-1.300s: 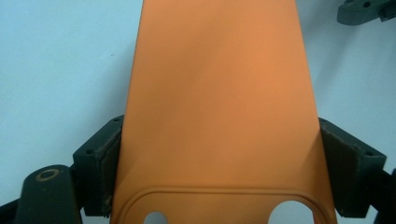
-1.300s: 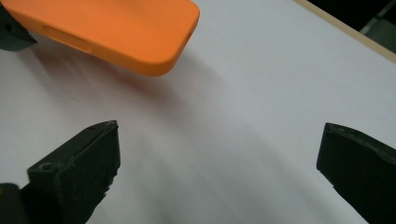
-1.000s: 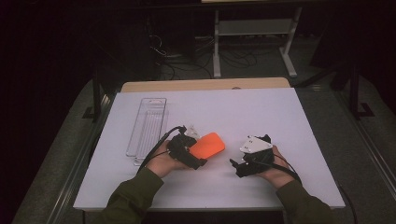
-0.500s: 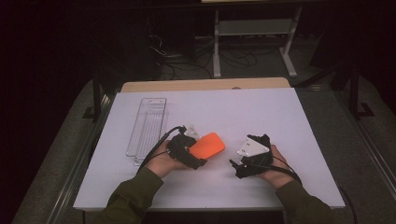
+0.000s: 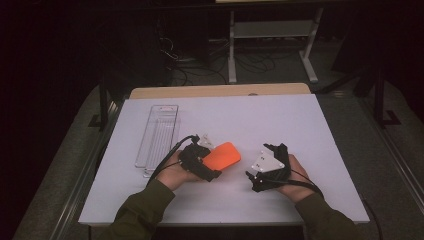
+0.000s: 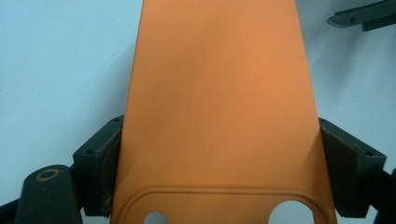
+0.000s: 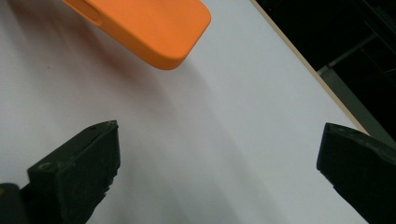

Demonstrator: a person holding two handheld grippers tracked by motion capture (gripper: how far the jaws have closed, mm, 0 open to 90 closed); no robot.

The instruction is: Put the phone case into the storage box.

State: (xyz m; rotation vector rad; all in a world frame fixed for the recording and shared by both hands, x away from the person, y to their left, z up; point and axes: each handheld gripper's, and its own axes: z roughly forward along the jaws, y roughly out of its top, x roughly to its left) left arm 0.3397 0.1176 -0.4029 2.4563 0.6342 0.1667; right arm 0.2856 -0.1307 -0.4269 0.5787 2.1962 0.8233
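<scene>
An orange phone case (image 5: 223, 155) is held just over the white table (image 5: 280, 120), between the two hands. My left gripper (image 5: 211, 165) is shut on its near end. In the left gripper view both pads (image 6: 108, 161) press the long sides of the orange case (image 6: 219, 88), and two cut-outs show at the bottom. To the right, my right gripper (image 5: 256, 161) stands open with nothing between its jaws. In the right gripper view the gripper (image 7: 219, 135) looks over bare table, with the rounded far corner of the case (image 7: 154, 28) ahead at upper left.
A long clear plastic tray (image 5: 157, 132) lies on the table's left side, beyond the left hand. A wooden strip (image 5: 220, 91) runs along the table's far edge. Dark floor, cables and a metal stand (image 5: 272, 30) lie behind. A tip of the right gripper (image 6: 364, 16) shows in the left gripper view.
</scene>
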